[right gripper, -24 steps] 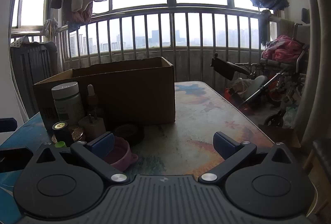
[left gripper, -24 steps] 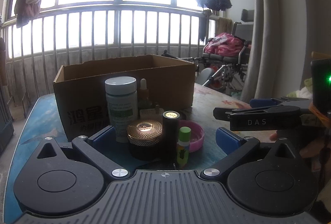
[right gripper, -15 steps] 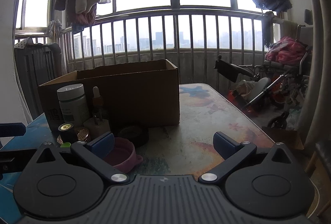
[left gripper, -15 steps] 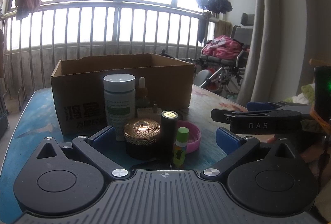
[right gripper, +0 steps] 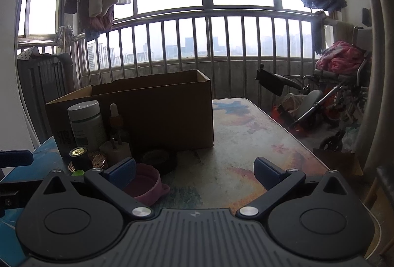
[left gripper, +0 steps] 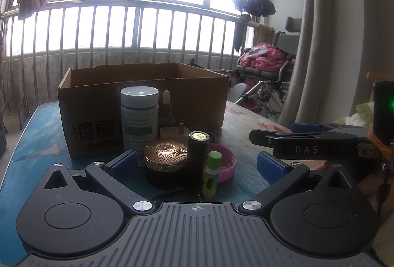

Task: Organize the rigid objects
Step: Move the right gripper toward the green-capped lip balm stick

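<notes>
Landmark: a cardboard box (left gripper: pixel 145 104) is set open-topped on the table (left gripper: pixel 37 143), and every place below is given from it.
White-capped bottle (left gripper: pixel 139 116): is stood upright against the box's near wall, toward its left half.
Dropper bottle (left gripper: pixel 166 106): is seen just right of the white-capped bottle, close against the same wall.
White plug adapter (left gripper: pixel 173 133): is placed in front of the dropper bottle, prongs up.
Gold-lidded jar (left gripper: pixel 165 166): is set nearer the camera than the box, in front of the white-capped bottle.
Black cylinder (left gripper: pixel 198 158): is stood upright just right of the jar, gold-topped.
Green-capped stick (left gripper: pixel 211 175): is stood beside the cylinder, farthest from the box of the group.
Pink lid (left gripper: pixel 225 163): is laid open side up behind the stick.
Dark tape roll (right gripper: pixel 158 161): is laid flat in front of the box's near wall, beyond the pink lid.
Left gripper (left gripper: pixel 195 163): is held released, jaws spread wide, with the jar, cylinder and stick framed between the pads but untouched.
Right gripper (right gripper: pixel 194 173): is held released over bare tabletop right of the pink lid; nothing is grasped.
</notes>
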Demonstrator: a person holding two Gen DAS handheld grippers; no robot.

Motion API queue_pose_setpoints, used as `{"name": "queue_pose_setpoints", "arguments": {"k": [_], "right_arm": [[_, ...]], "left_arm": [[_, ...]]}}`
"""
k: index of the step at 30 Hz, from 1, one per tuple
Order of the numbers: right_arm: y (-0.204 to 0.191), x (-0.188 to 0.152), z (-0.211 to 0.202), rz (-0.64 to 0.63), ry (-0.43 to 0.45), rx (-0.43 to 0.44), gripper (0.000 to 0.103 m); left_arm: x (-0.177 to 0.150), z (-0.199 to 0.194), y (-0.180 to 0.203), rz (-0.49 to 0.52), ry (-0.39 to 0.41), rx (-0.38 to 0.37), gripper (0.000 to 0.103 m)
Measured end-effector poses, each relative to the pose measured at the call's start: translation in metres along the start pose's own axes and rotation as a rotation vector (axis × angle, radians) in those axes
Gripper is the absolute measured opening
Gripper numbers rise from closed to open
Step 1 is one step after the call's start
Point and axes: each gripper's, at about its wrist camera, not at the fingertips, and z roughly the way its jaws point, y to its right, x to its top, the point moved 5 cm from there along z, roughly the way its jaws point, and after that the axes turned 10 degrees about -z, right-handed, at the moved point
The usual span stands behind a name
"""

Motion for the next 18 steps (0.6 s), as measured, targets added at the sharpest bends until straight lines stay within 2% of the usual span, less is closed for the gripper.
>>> {"name": "queue_pose_setpoints", "arguments": {"k": [3, 8, 18], "right_arm": [[0.0007, -0.0004, -0.0004, 0.004, 0.001, 0.001, 0.103], [0.0013, -0.0006, 0.0018, 0.022, -0.008, 0.008, 0.103], [-0.0066, -0.0022, -0.0005, 0.019, -0.006, 0.063, 0.103]], "left_arm": [[-0.0002, 0.0014, -0.0016, 0.005, -0.001, 0.018, 0.103], [0.0002, 0.0014, -0.0034, -0.014, -0.005, 0.003, 0.103], [-0.0051, 0.0047, 0.0019, 0.020, -0.023, 0.011, 0.099]]}}
